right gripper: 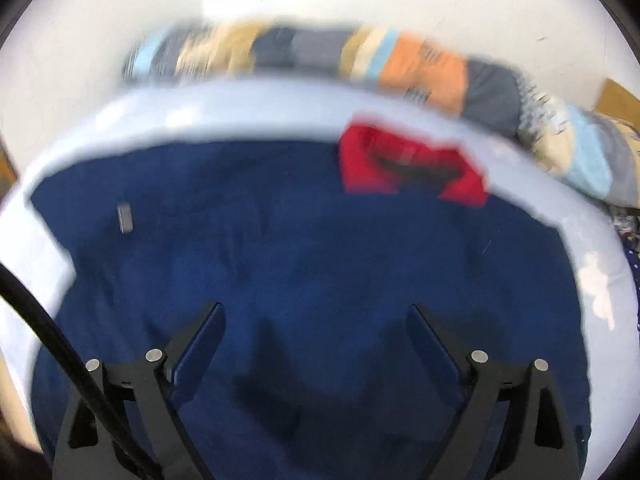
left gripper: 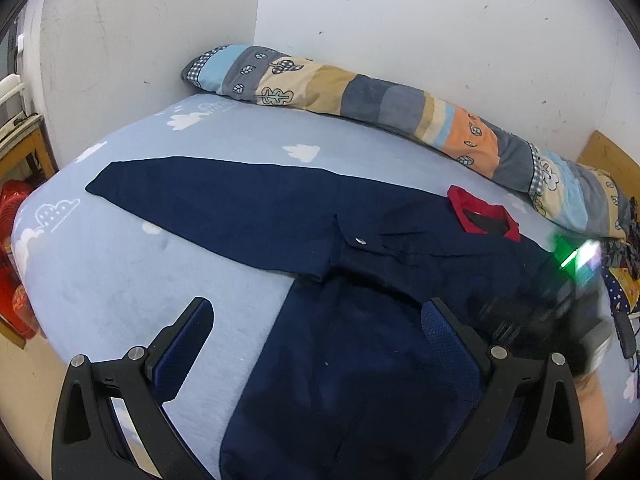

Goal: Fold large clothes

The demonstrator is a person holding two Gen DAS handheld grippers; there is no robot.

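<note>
The navy shirt (left gripper: 360, 248) lies flat on the bed (left gripper: 120, 280), 1 sleeve spread away from its red collar (left gripper: 484, 220). Left tongs (left gripper: 316, 332) and right tongs (right gripper: 316, 332) hover apart over it, holding nothing, likely positioned to pick a fold edge.

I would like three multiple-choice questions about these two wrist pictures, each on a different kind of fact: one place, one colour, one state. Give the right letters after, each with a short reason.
1. Where does the long patchwork pillow lie?
A. along the wall at the far side of the bed
B. on the floor
C. on top of the shirt

2. What colour is the collar of the navy shirt?
A. white
B. red
C. yellow

3. How does the right gripper stand?
A. shut on the collar
B. shut on a sleeve
C. open, nothing between its fingers

Answers: 1 A, the pillow runs along the white wall. 2 B, the collar is plainly red in both views. 3 C, its fingers stand wide apart above the shirt.
</note>
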